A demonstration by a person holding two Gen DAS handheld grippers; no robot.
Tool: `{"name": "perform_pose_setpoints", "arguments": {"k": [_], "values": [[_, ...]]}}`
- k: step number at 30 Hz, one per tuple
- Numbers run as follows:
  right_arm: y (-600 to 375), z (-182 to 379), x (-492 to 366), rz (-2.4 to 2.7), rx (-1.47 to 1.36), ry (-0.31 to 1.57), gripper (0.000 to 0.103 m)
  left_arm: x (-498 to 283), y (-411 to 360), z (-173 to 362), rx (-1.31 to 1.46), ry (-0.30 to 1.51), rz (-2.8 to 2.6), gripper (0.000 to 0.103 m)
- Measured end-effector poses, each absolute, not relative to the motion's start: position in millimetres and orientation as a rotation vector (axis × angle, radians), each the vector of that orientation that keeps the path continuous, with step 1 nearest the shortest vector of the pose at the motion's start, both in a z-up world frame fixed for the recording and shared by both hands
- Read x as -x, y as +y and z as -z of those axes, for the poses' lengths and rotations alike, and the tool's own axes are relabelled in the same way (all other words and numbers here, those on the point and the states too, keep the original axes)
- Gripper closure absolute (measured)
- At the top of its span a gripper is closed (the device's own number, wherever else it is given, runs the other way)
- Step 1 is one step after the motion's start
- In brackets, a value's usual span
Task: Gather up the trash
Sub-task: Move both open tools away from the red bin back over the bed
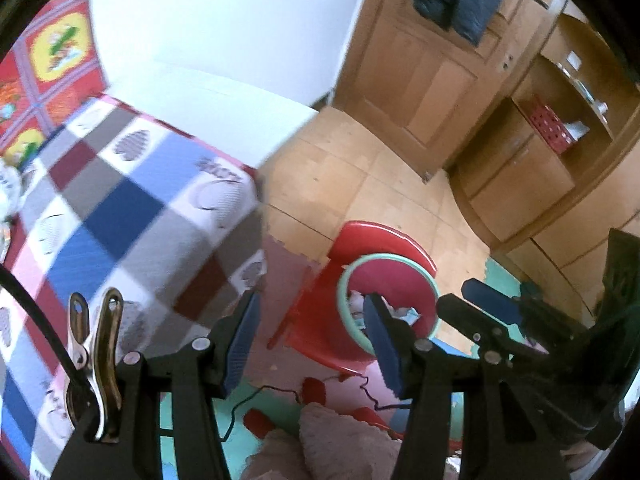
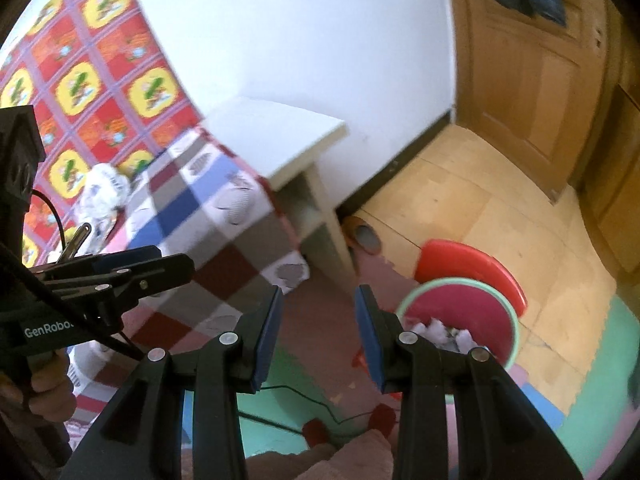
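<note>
A red bin with a green rim (image 1: 390,276) stands on a red stool (image 1: 316,328) on the floor, with crumpled white paper (image 2: 440,332) inside. More crumpled white trash (image 2: 102,192) lies on the checkered bed near the wall. My left gripper (image 1: 312,340) hangs open above the floor just left of the bin, nothing between its blue pads. My right gripper (image 2: 319,336) is also open and holds nothing, high over the floor between bed and bin. Each gripper shows in the other's view: the right gripper (image 1: 472,300) and the left gripper (image 2: 172,262).
The bed with a checkered blanket (image 1: 120,208) fills the left. A white side table (image 2: 276,128) stands by the wall, a slipper (image 2: 364,236) beside it. A wooden door (image 2: 532,92) and cabinet (image 1: 520,184) lie beyond. A black cable (image 2: 304,396) runs over foam mats.
</note>
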State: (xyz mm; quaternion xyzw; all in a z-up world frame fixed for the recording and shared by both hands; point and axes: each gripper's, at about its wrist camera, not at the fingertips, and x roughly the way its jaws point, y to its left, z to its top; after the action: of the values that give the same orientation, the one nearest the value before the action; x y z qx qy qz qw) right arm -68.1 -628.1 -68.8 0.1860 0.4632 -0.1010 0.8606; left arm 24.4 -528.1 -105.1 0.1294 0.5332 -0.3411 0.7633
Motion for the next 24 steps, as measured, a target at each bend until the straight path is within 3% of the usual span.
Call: {"name": "perform_pose_setpoints", "arguments": {"k": [24], "values": [[-488.7, 20.6, -27.8, -0.174, -0.188, 0.907, 0.064, -71.0, -350.8, 22.5, -0.142, 0.995, 0.377, 0.046]]}}
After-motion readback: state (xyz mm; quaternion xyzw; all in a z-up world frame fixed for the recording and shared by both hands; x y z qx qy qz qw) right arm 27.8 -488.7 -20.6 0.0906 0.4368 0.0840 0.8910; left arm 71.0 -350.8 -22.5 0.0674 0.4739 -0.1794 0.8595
